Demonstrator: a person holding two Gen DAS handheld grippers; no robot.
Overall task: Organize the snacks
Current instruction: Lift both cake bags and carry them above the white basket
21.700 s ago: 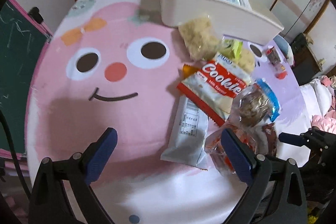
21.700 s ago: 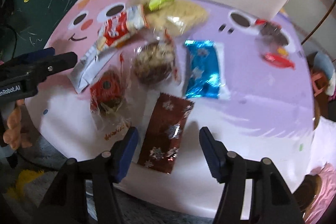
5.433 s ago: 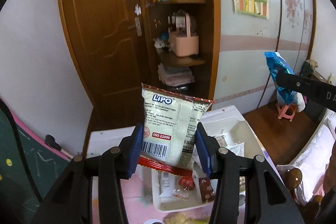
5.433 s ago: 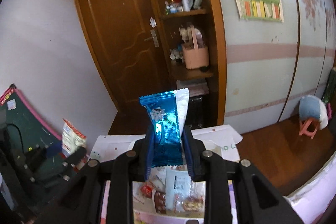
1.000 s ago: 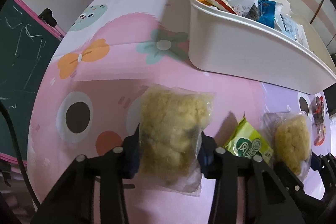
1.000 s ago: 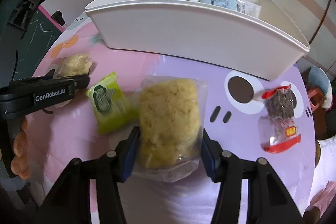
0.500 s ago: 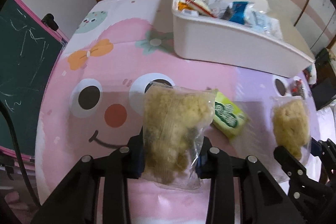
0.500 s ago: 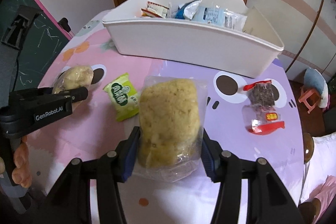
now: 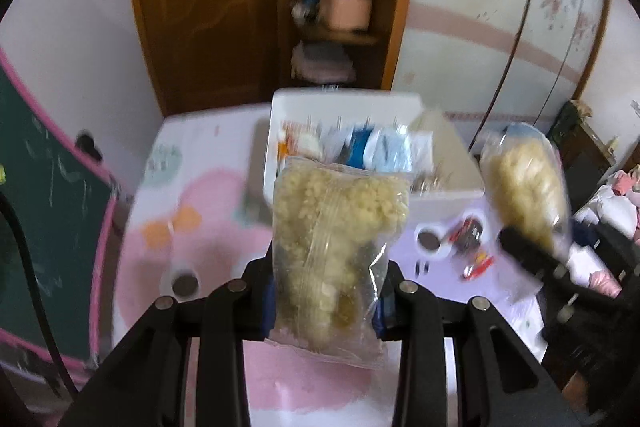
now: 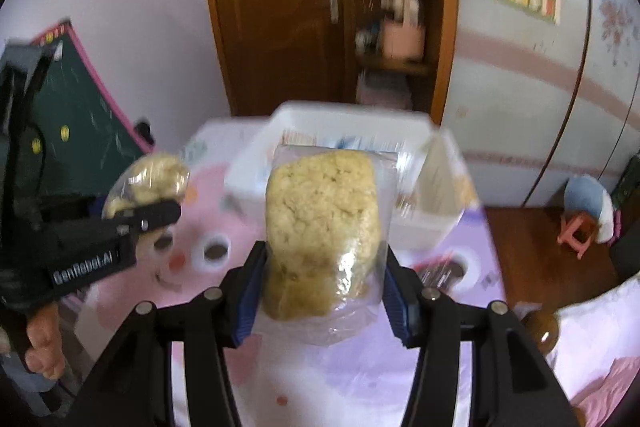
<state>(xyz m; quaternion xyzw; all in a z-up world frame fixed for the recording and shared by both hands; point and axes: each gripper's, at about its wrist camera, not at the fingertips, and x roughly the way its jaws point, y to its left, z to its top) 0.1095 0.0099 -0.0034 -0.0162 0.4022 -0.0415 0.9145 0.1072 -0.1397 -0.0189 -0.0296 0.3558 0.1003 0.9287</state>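
Note:
My left gripper (image 9: 324, 291) is shut on a clear bag of yellow puffed-rice snack (image 9: 336, 227), held upright high over the table. My right gripper (image 10: 322, 289) is shut on a second clear bag of yellow rice cake (image 10: 322, 227), also lifted. Each one shows in the other's view: the right one's bag (image 9: 524, 183) at the right, the left one's bag (image 10: 148, 183) at the left. Beyond both stands the white bin (image 9: 280, 107) with several snack packets inside. A small red and clear packet (image 9: 470, 239) lies on the purple part of the tablecloth.
The round table (image 9: 192, 219) wears a pink and purple cartoon cloth. A green chalkboard with pink frame (image 9: 40, 227) stands at the left. Behind the table are a brown door and open shelves (image 9: 340, 7). A person's hand (image 10: 40, 343) holds the left tool. A small stool (image 10: 580, 231) stands at the right.
Both grippers rose sharply with their bags and tilted up, so the door, shelves and wall now fill the upper view. The green packet has dropped out of sight behind the bags.

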